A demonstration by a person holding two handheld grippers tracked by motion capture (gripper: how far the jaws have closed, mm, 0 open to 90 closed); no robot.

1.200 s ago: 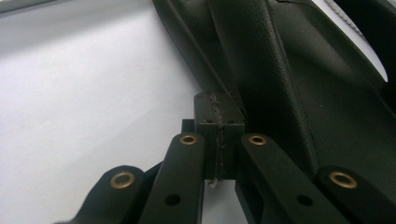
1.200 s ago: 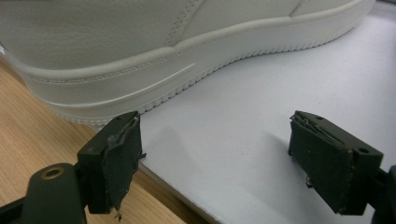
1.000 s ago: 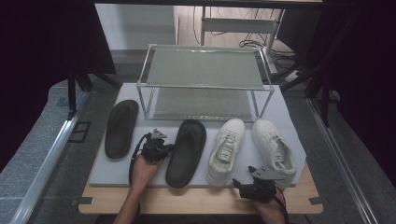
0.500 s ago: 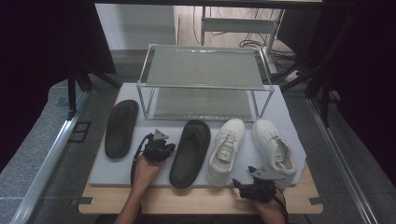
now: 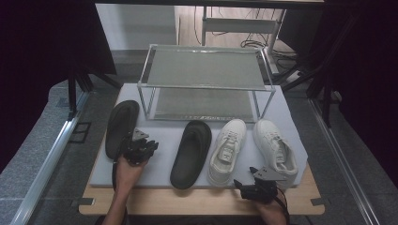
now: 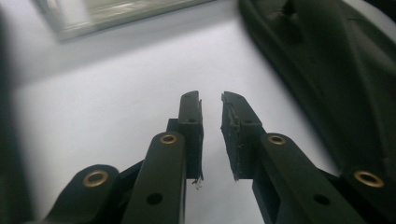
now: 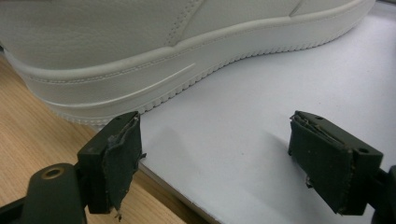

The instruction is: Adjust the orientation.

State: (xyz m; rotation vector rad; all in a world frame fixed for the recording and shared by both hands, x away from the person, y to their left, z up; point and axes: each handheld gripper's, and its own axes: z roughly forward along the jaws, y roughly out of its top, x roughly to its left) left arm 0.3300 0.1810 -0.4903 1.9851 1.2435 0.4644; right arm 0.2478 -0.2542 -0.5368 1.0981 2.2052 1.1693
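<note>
Black slipper [image 5: 191, 153] lies just right of the left tool [image 5: 141, 146], untouched.

Two dark slippers: one [image 5: 121, 127] at the left, one [image 5: 191, 153] in the middle. Two white sneakers: one [image 5: 227, 150] beside the middle slipper, one [image 5: 276, 151] at the right. One two-tier wire rack [image 5: 205, 79]. One grey mat [image 5: 159, 154]. One wooden bench [image 5: 197, 202]. Two claws: left [image 5: 149, 146], right [image 5: 244, 183].

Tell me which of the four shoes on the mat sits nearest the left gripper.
The black slipper at the far left of the row. The left gripper hovers beside it, while the other black slipper and both white sneakers lie farther right.
</note>
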